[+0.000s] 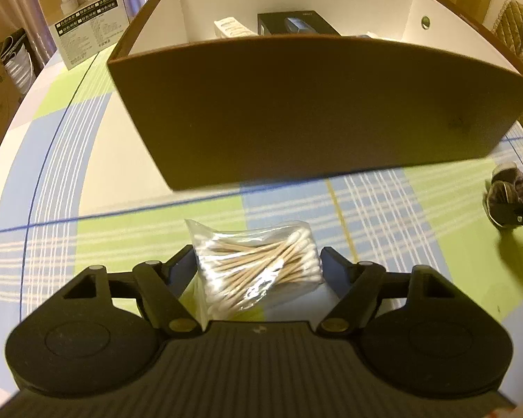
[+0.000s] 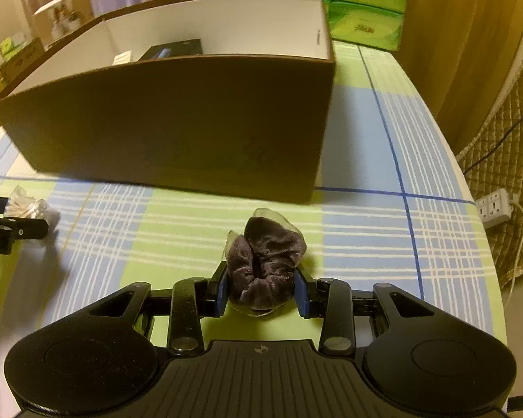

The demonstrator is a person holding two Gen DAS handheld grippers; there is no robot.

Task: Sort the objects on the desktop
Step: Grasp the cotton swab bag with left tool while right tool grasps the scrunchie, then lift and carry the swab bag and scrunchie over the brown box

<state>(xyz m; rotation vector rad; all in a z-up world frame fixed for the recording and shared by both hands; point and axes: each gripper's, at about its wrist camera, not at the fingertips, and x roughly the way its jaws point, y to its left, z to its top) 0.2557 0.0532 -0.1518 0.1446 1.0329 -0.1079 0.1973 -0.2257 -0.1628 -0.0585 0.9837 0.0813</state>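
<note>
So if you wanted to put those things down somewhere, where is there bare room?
Bare checked tablecloth lies between the brown cardboard box and both grippers, and to the box's right. Inside the box, the right part looks free; a black carton and white packet crowd its back left. The left gripper holds the bag of cotton swabs, the right gripper a bagged dark plush cloth.

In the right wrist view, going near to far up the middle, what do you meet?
Right gripper → dark cloth → brown box → black carton inside it.
</note>
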